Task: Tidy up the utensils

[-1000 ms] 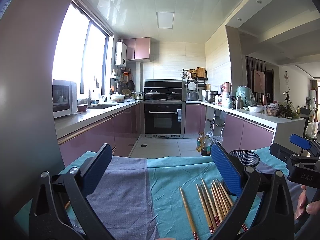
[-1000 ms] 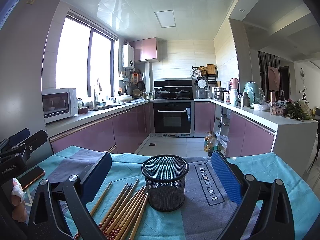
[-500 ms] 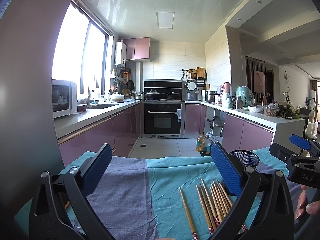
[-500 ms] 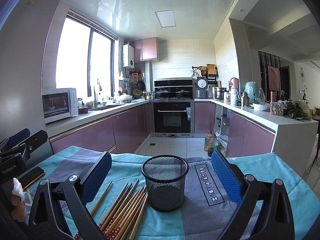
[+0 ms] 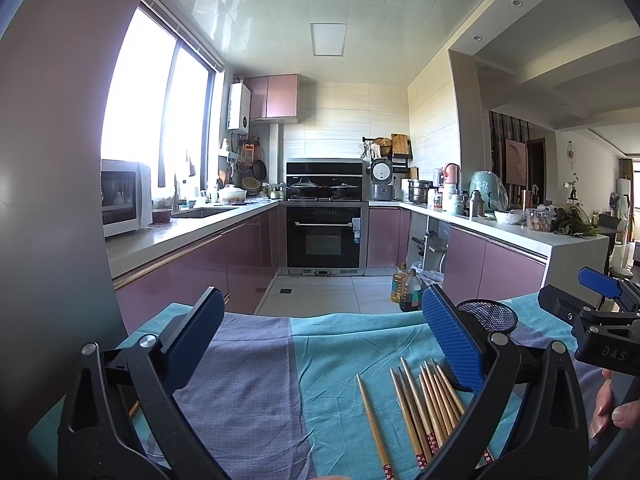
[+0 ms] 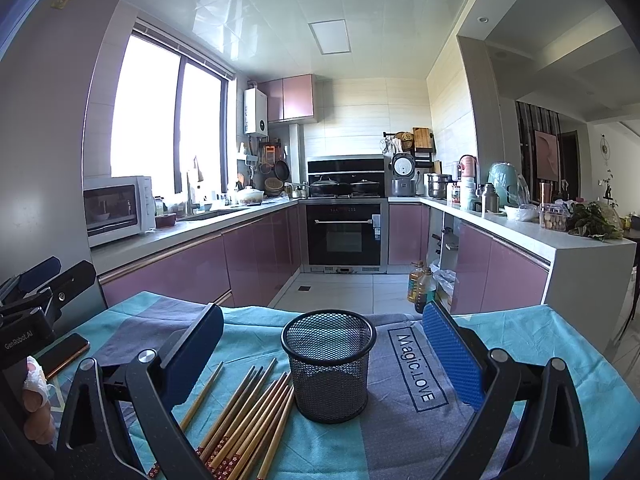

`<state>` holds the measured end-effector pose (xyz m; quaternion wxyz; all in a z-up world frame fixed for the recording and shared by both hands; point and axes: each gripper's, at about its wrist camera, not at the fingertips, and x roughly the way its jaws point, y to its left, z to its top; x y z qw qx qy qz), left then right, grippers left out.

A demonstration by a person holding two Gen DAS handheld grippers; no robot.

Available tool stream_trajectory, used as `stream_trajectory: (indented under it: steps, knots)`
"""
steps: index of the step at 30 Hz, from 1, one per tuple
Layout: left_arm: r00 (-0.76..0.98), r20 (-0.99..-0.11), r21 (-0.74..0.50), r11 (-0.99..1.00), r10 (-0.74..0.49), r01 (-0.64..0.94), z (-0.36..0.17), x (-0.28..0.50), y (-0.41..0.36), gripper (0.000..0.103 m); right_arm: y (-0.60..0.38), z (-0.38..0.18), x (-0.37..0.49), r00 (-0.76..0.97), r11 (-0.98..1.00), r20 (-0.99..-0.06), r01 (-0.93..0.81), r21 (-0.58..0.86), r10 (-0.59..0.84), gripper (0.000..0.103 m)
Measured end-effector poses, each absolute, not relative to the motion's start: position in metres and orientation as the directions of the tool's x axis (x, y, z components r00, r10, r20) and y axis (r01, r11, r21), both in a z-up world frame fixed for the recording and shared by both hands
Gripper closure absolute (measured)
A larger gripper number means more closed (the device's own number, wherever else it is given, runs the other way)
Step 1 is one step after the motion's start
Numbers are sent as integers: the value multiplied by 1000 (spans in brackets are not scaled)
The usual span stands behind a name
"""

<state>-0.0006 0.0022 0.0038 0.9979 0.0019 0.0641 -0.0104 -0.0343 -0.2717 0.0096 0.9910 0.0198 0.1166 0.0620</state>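
Nothing has moved: my left gripper (image 5: 320, 344) and right gripper (image 6: 324, 354) hang wide apart, chopsticks (image 6: 256, 416) untouched beside the empty mesh cup (image 6: 329, 364).

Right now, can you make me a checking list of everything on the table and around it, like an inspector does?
Surface: table under a teal and purple cloth, printed "Magic.LOVE".
Job's things: wooden chopsticks lying loose in a fanned bunch, one a little apart; black mesh cup standing upright just right of them, looks empty.
Clutter: a phone at the cloth's left edge.
Grippers: left claw open, holding nothing, above the cloth; right claw open, holding nothing, with the mesh cup between its fingers in view.
Cables: nothing seen.
Surroundings: kitchen with pink cabinets, oven, microwave, oil bottles on the floor.
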Motion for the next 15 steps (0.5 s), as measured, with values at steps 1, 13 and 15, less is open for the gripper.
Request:
stream_trajectory:
  steps: [1, 13, 15]
  knots:
    - [991, -129, 2, 1000, -21, 22, 4, -1, 2, 6, -271, 10, -34, 966, 992, -227, -117, 52, 126, 6]
    - [990, -140, 6, 1000, -21, 22, 2, 3, 2, 6, -273, 8, -33, 964, 992, -235, -116, 57, 126, 6]
    - [990, -141, 6, 1000, -22, 23, 2, 3, 2, 6, -273, 7, -33, 963, 992, -236, -117, 56, 127, 6]
